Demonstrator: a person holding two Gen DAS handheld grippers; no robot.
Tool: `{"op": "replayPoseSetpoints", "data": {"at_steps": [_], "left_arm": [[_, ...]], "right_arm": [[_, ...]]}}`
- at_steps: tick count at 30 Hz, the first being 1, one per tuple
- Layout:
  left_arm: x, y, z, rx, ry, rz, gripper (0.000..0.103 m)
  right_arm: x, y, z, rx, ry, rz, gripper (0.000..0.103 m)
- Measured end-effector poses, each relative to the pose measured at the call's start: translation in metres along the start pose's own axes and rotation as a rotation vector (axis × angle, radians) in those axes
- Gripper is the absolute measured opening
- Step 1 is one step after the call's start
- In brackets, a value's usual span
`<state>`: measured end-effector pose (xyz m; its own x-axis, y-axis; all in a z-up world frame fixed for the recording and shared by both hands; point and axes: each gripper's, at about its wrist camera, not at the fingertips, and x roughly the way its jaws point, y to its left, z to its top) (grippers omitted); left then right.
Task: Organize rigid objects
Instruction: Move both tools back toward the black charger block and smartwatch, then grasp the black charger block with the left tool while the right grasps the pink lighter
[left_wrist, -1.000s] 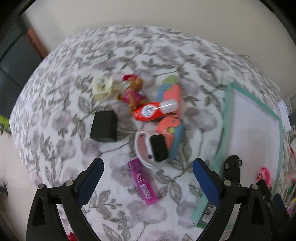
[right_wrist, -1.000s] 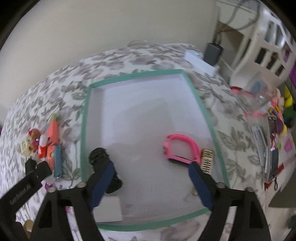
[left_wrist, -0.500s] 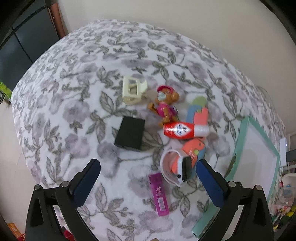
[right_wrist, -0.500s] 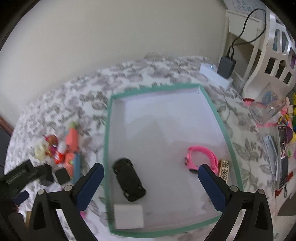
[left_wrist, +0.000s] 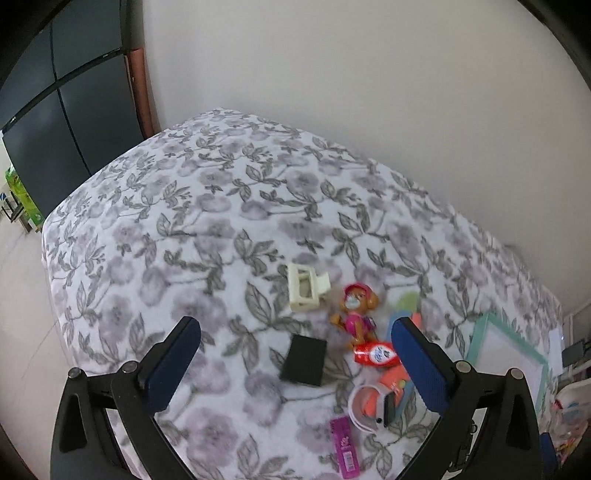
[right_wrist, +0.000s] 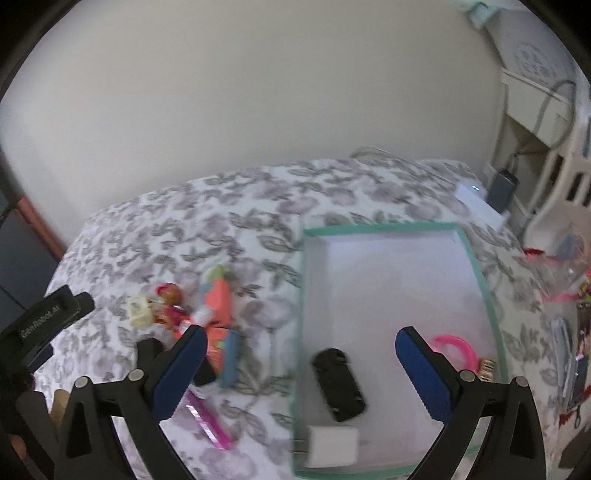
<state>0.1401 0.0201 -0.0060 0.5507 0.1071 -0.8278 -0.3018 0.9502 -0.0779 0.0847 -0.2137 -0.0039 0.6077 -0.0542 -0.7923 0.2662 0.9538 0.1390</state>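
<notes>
**Two grippers up in the air, nothing in either one**

Both are spread wide with nothing between the blue pads, and both have just been opening that last bit. The left gripper (left_wrist: 295, 365) hangs over the loose pile on the flowery bedspread (left_wrist: 184, 229): a black box (left_wrist: 303, 360) sits right between its fingers, with a cream hair clip (left_wrist: 304, 288) further off. To the right of those are a little dog figure (left_wrist: 356, 314), a red tube (left_wrist: 375, 355), a white-strapped watch (left_wrist: 369, 410) lying on some orange and blue pieces, and a purple stick (left_wrist: 345, 448) nearest the camera.

The right gripper (right_wrist: 301, 365) is over the teal-edged tray (right_wrist: 478, 273), right of the pile. Inside it, at the near end: a black toy car (right_wrist: 340, 384), a white charger block (right_wrist: 332, 446) in the near-left corner, a pink watch band (right_wrist: 460, 347) and a small wooden block (right_wrist: 487, 367) against the right wall. The far half of the tray is bare. This view is a bit blurry.
</notes>
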Motion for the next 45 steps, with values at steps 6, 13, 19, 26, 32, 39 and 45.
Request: {"op": "replayPoseSetpoints", "data": {"at_steps": [6,13,19,26,32,39,45], "left_arm": [[0.016,0.023,0.007,-0.007,0.088,0.012,0.103],[0.052,0.037,-0.007,0.003,0.212,0.108,0.103],[0.073,0.041,-0.017,-0.025,0.281,0.100,0.103],[0.089,0.033,-0.020,-0.022,0.312,0.041,0.103],[0.104,0.033,-0.022,-0.031,0.350,0.026,0.103],[0.111,0.024,-0.024,0.011,0.377,-0.013,0.103],[0.121,0.015,-0.025,0.049,0.390,-0.028,0.103]], "right_arm": [[0.022,0.035,-0.007,-0.060,0.082,0.040,0.103],[0.062,0.053,-0.041,-0.137,0.219,0.056,0.103],[0.075,0.055,-0.047,-0.131,0.242,0.070,0.103],[0.089,0.069,-0.050,-0.150,0.261,0.101,0.096],[0.100,0.075,-0.059,-0.165,0.330,0.118,0.093],[0.110,0.077,-0.075,-0.203,0.419,0.114,0.087],[0.116,0.079,-0.087,-0.228,0.462,0.107,0.087]]}}
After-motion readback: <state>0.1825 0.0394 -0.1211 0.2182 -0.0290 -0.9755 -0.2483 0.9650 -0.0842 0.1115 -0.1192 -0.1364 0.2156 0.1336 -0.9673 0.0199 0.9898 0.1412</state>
